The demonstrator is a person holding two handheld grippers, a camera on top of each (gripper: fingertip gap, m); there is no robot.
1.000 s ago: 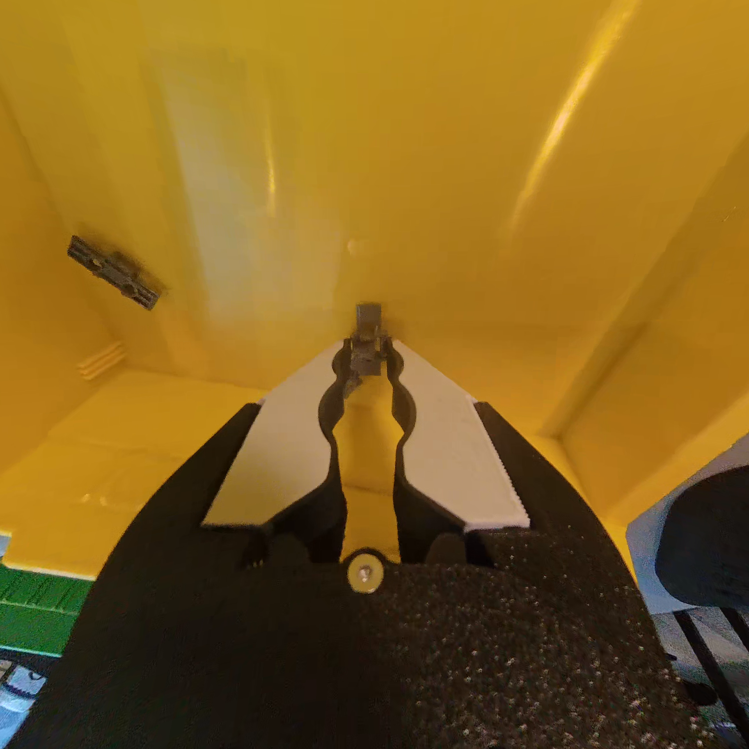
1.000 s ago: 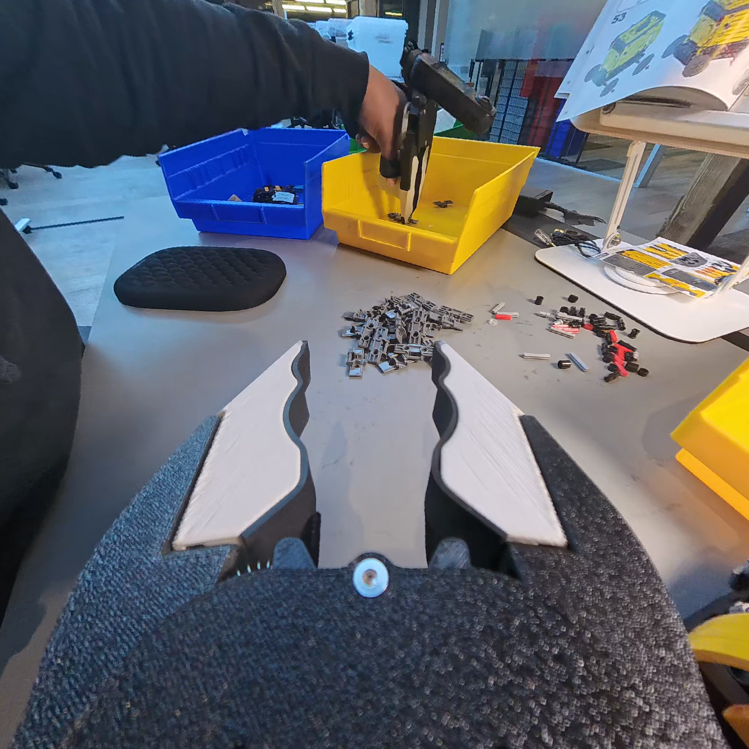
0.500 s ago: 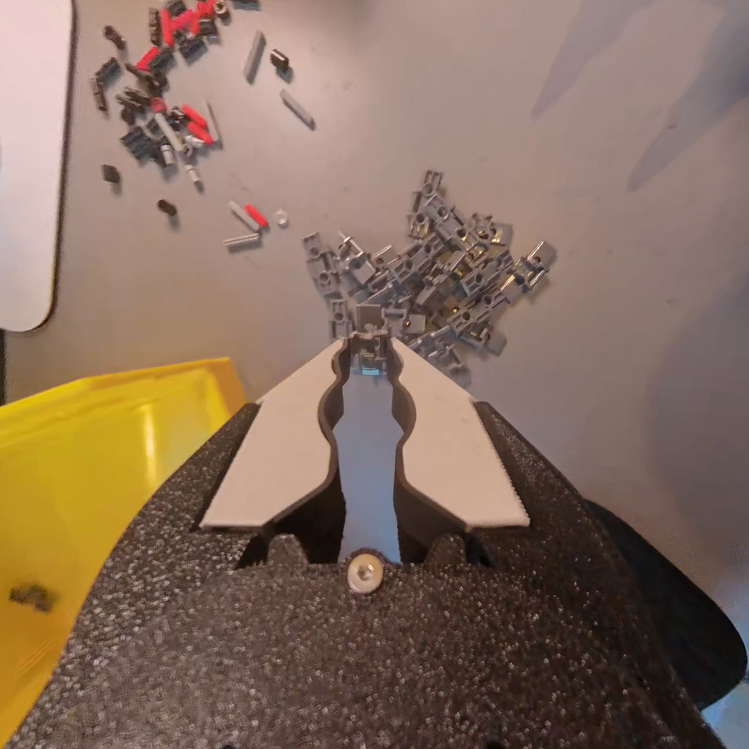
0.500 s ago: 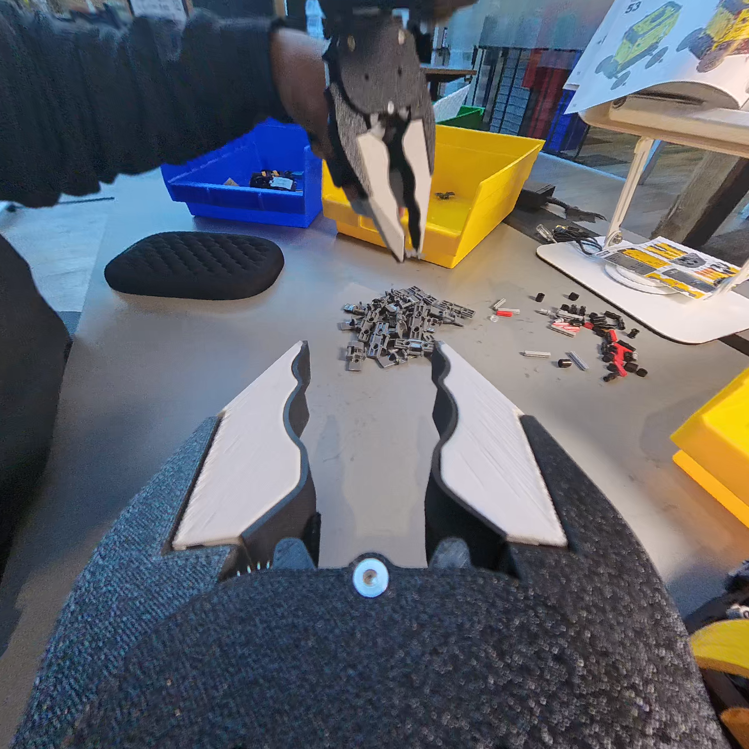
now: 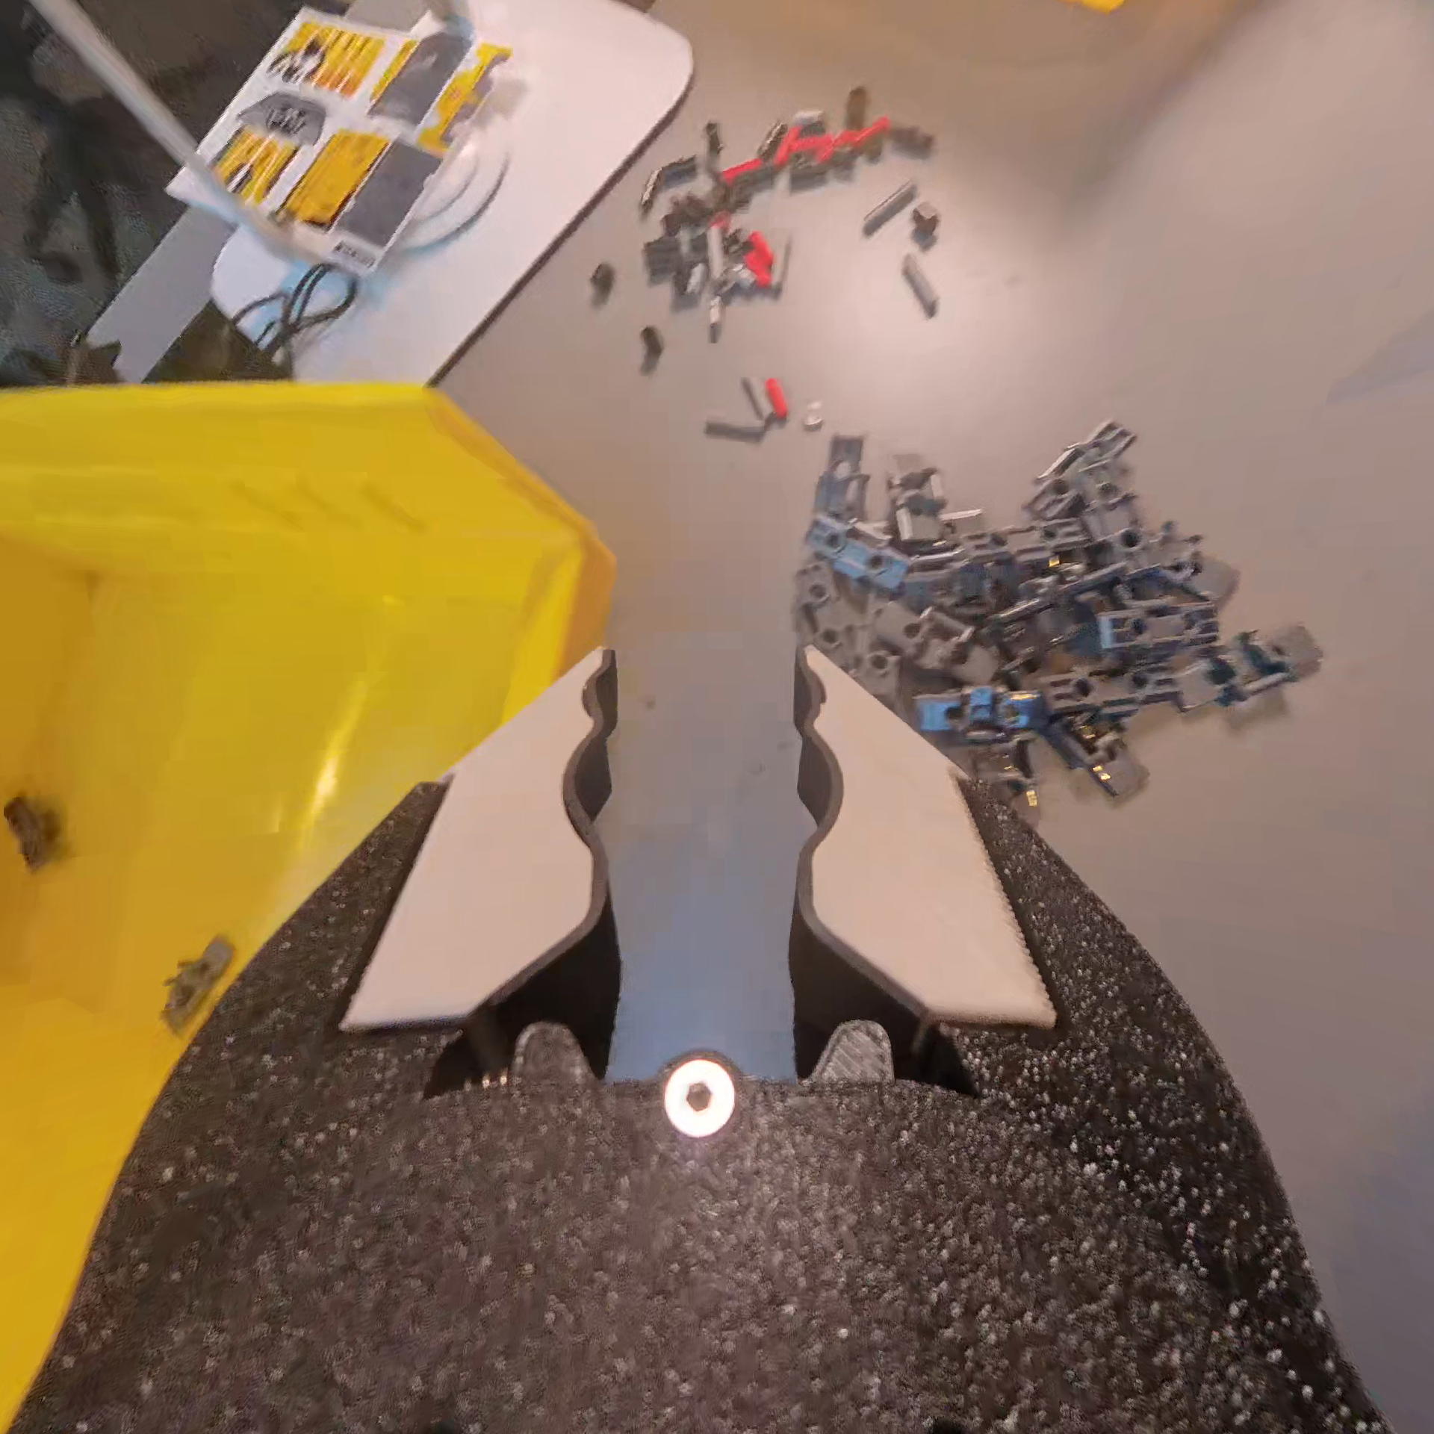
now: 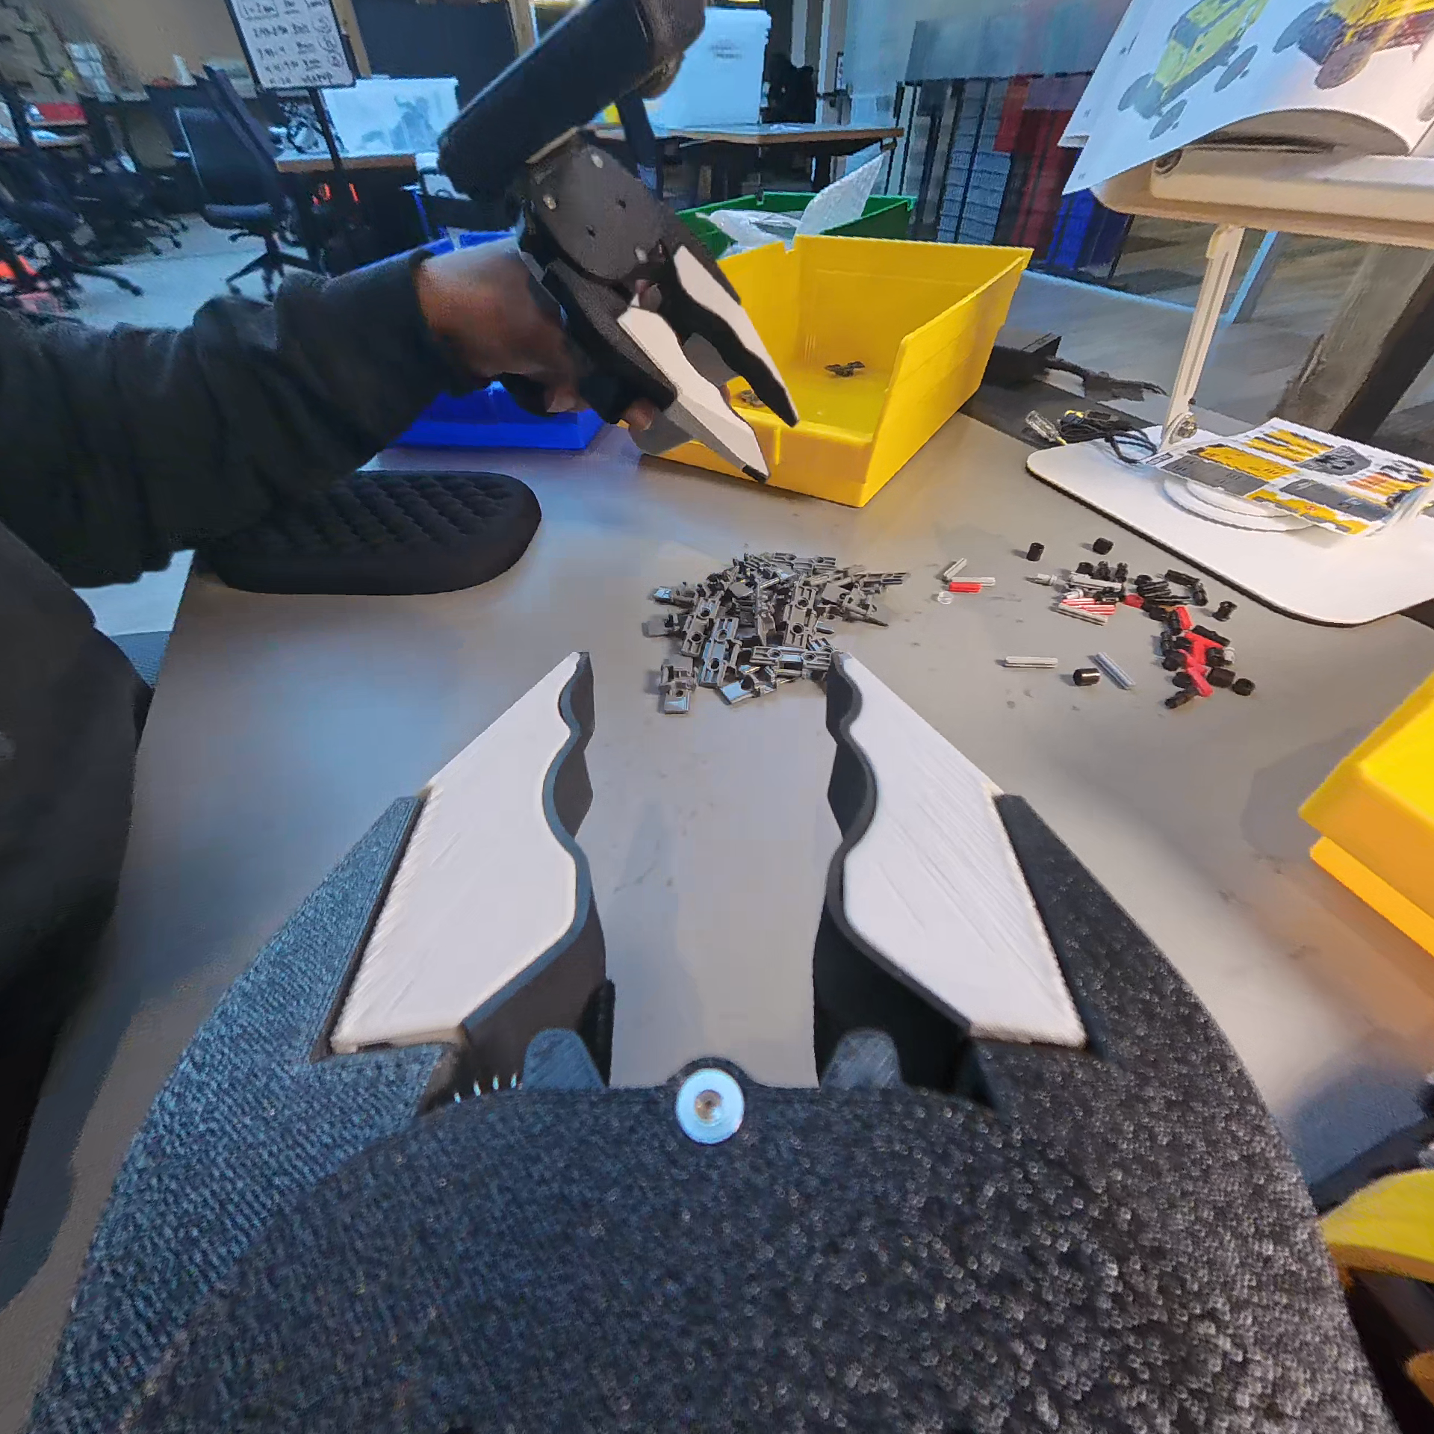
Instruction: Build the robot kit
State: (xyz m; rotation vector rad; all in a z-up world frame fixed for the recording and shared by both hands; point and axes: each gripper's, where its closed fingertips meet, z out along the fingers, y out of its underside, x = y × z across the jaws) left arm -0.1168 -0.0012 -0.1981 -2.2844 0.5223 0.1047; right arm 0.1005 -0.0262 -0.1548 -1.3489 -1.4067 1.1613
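The left gripper hangs above the worktop with its jaws spread apart and nothing between them; it is held up in the air by a hand in a dark sleeve, tips tilted down at the near front corner of the yellow bin; in the right wrist view its fingertips sit just over that bin's front wall. Two small grey pieces lie on the bin floor. Just to one side of the left gripper's tips lies a heap of grey plastic bricks on the bare grey worktop; beyond it a scatter of small black and red pins; a white stand base carrying a printed leaflet sits toward the far edge.

The right gripper is also released, jaws wide and empty, low over the near part of the worktop; the grey brick heap lies just beyond its tips, apart from them. A black padded rest lies toward the left edge; a blue bin shows behind the hand; a second yellow bin sits at the right edge.
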